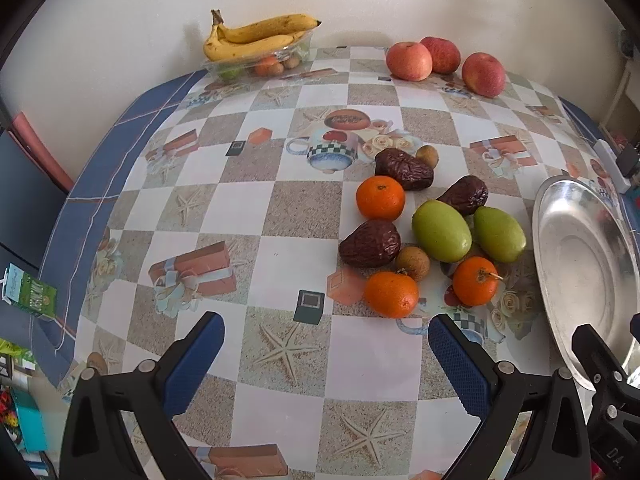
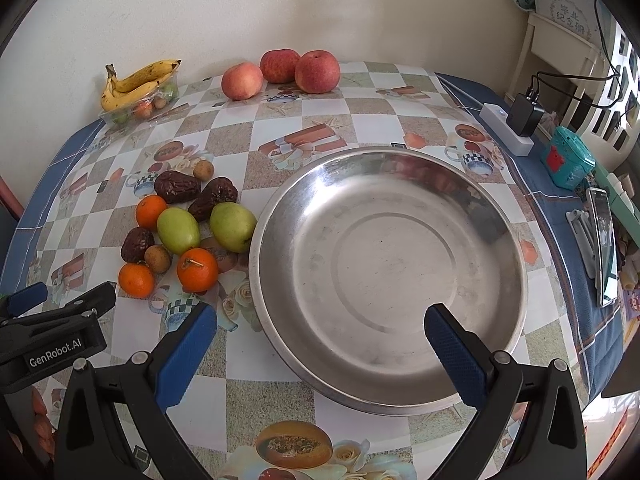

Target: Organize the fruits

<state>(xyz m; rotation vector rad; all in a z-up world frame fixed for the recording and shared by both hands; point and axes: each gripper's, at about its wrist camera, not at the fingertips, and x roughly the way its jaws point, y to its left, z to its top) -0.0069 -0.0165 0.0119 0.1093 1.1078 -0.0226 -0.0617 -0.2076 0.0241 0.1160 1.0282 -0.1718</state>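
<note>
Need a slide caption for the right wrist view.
Open right gripper over an empty steel plate; mixed fruit pile left, three apples behind.

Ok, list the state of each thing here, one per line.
left gripper: jaws open, holding nothing
right gripper: jaws open, holding nothing, over the near rim of the metal dish
metal dish: upright, empty
clear tray: holds small fruit, bananas on top
apples: three, loose on the table by the wall
tangerines: three, loose on the table beside the dish

Metal plate (image 1: 580, 248) partly beyond frame.
</note>
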